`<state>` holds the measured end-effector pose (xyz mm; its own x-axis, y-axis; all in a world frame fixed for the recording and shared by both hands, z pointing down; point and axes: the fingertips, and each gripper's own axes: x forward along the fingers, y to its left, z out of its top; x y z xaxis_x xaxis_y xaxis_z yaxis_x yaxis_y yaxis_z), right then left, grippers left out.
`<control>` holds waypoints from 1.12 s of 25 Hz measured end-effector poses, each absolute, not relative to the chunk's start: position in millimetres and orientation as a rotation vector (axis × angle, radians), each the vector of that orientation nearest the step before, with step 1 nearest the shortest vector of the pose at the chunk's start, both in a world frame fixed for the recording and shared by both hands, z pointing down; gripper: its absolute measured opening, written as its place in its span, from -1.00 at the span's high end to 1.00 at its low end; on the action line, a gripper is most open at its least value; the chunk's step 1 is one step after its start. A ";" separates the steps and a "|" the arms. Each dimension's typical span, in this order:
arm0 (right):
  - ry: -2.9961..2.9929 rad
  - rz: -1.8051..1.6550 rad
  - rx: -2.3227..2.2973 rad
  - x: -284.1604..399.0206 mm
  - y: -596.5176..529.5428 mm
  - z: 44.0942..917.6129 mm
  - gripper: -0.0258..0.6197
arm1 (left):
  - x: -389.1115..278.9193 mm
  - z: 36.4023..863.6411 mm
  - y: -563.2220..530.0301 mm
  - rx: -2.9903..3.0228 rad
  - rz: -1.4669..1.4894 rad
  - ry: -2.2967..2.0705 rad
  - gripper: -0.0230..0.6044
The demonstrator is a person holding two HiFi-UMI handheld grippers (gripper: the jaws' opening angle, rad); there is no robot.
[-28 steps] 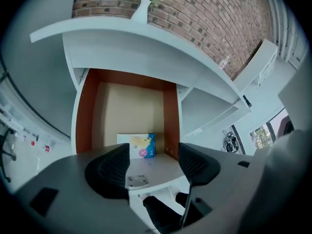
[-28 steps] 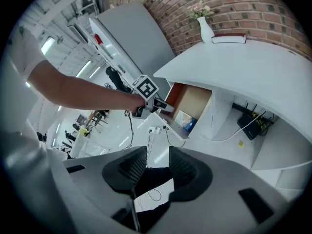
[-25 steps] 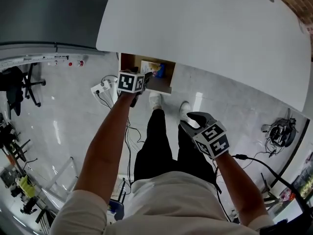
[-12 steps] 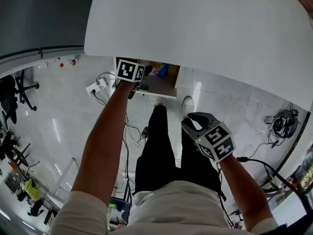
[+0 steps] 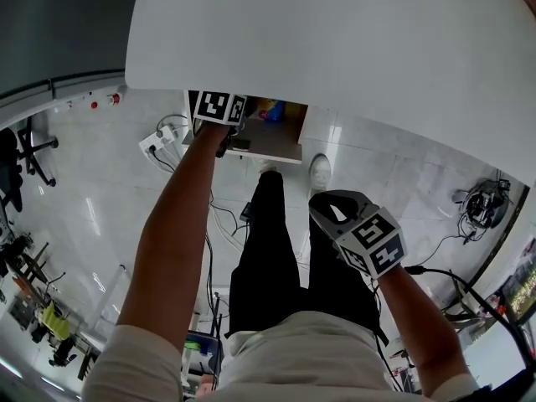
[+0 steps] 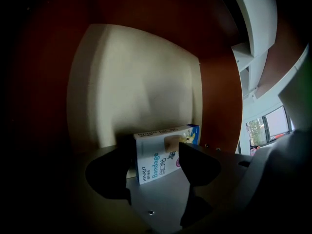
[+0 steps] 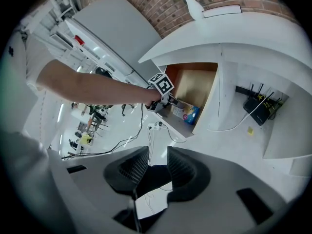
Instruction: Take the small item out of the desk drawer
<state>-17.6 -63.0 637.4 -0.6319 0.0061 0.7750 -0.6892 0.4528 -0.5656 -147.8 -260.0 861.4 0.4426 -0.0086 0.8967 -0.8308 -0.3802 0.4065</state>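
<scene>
Under the white desk top [image 5: 335,48] the drawer [image 5: 280,147] stands pulled out. In it lies a small white and blue bandage box [image 6: 163,152], also visible from the side as a blue and white box [image 7: 187,114]. My left gripper [image 5: 233,136] reaches down into the drawer. Its jaws are open and the left gripper's [image 6: 156,179] tips stand either side of the box's near end, without pressing on it. My right gripper [image 5: 335,206] hangs over the person's legs, away from the drawer. The right gripper's [image 7: 150,167] jaws have just been closing, a narrow gap left and nothing between them.
A power strip [image 5: 159,141] with cables lies on the floor left of the drawer. A black box with cables [image 7: 258,106] sits under the desk at the right. More cables [image 5: 481,208] lie at the far right, an office chair [image 5: 33,141] at the left.
My left gripper has moved forward and down into the drawer. My right gripper has stayed over the legs, almost where it was.
</scene>
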 end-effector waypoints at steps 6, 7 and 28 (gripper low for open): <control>-1.981 1.220 0.565 -21.7 -65.3 636.8 0.50 | -121.1 857.3 -241.5 1.792 1.115 -0.559 -0.05; -1.982 1.221 0.565 -22.0 -65.4 636.8 0.51 | -116.3 857.5 -239.3 1.818 1.147 -0.524 -0.05; -1.975 1.251 0.584 -16.1 -55.0 641.5 0.52 | -100.6 818.4 -238.0 1.972 1.013 -0.368 0.00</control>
